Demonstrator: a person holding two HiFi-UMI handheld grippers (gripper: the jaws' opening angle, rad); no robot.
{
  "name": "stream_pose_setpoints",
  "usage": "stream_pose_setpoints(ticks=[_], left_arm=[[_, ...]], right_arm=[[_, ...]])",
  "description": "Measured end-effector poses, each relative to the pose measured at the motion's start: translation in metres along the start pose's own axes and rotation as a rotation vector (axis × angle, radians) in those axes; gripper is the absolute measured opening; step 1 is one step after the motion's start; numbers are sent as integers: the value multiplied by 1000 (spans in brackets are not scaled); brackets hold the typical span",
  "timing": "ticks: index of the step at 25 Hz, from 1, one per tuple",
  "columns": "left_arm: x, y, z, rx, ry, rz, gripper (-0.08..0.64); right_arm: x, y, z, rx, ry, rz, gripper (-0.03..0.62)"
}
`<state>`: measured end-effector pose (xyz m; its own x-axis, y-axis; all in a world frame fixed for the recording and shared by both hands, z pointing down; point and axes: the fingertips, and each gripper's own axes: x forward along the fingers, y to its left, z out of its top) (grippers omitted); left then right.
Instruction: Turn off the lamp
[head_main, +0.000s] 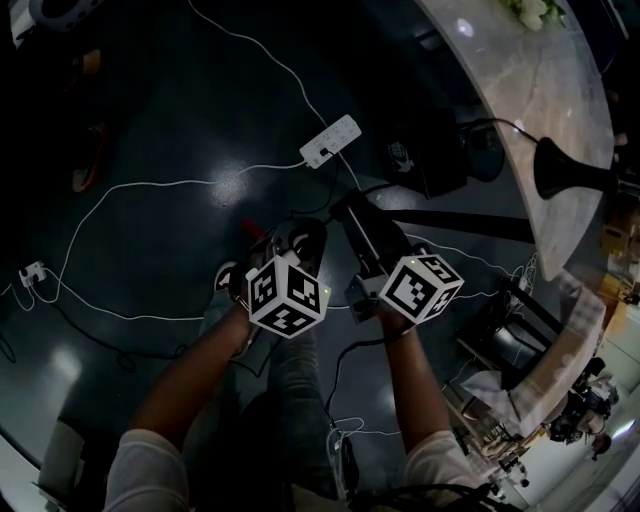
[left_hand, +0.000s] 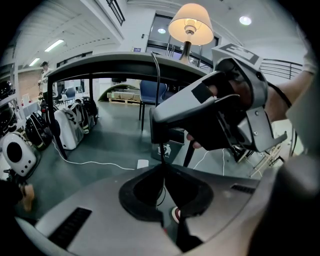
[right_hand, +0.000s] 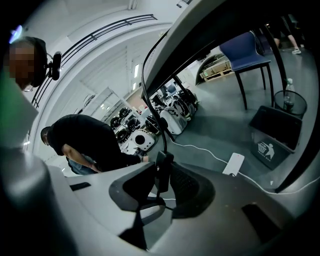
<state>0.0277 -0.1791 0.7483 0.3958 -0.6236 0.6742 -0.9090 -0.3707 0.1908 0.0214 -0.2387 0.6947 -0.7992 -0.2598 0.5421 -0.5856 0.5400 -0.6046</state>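
1. lamp stands on the curved table, up at the far side of its top. its shade glows, so it is lit.
2. its black cord drops over the table edge, and an inline switch sits on that cord.
3. right gripper has the inline switch between its jaws, both pads touching its sides.
4. left gripper has its jaws together, pinching the cord near the right gripper.
5. farther off, a white power strip lies on the floor near a dark bin. a person in black bends over.
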Motion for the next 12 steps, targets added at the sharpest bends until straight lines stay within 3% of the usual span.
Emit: stream_pose_setpoints(ticks=[12], left_arm=[[4,-1,1,-8,5,-2,25]], right_arm=[[-2,0,5,7,-10,0,67]])
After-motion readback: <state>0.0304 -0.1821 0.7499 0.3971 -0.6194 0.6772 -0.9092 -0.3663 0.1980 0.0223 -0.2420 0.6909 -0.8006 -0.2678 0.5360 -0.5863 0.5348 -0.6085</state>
